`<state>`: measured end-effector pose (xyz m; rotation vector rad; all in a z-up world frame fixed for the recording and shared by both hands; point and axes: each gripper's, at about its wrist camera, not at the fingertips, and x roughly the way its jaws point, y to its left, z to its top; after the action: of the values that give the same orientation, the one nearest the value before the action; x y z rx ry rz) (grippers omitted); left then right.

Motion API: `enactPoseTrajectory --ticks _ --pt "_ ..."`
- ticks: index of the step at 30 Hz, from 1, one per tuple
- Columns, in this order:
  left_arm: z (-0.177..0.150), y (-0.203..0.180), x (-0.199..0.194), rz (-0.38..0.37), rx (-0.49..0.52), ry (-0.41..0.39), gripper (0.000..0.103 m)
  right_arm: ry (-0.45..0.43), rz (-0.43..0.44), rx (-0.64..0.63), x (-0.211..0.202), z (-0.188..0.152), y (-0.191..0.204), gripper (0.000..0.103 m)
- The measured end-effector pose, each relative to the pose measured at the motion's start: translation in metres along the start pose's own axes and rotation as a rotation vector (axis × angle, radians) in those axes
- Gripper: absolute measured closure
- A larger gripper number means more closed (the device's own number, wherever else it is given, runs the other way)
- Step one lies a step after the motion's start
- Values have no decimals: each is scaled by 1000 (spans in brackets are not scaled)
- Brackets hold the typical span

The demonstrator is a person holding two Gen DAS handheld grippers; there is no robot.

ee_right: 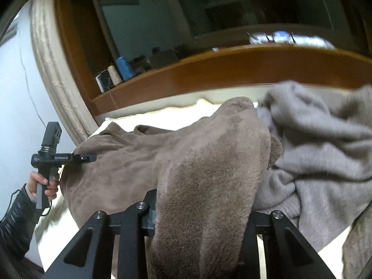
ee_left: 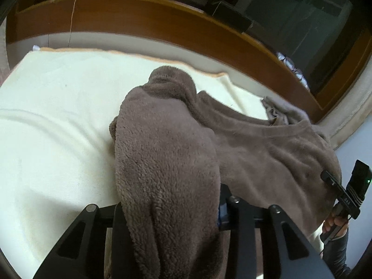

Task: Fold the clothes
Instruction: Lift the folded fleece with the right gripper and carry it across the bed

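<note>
A brown fleece garment (ee_left: pixel 167 144) lies bunched on a cream blanket (ee_left: pixel 58 116), one end raised toward each camera. My left gripper (ee_left: pixel 172 207) is shut on a thick fold of the fleece, which drapes over its fingers and hides the tips. In the right wrist view my right gripper (ee_right: pixel 200 209) is likewise shut on a fold of the brown fleece (ee_right: pixel 209 162). Each gripper also shows in the other's view, held by a hand at the garment's edge: the right gripper (ee_left: pixel 325 176) and the left gripper (ee_right: pixel 89 157).
A grey knit garment (ee_right: pixel 325 144) lies crumpled against the fleece on its right. A wooden shelf ledge (ee_left: pixel 139 18) runs along the far side of the blanket, with thread spools (ee_right: pixel 123 69) on it. A pale wall (ee_right: pixel 21 93) borders the near corner.
</note>
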<state>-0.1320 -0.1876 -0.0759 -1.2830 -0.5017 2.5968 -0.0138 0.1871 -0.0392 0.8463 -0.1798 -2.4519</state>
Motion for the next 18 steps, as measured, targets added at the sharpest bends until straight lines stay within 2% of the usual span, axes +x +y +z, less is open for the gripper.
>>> enactPoseTrajectory --ticks 10,18 --pt "-3 5 -44 -28 -9 -60 63 -41 -13 -22 -11 12 23 70" --pt "-11 18 -99 -21 -24 -146 63 -71 27 -75 -18 27 58 70"
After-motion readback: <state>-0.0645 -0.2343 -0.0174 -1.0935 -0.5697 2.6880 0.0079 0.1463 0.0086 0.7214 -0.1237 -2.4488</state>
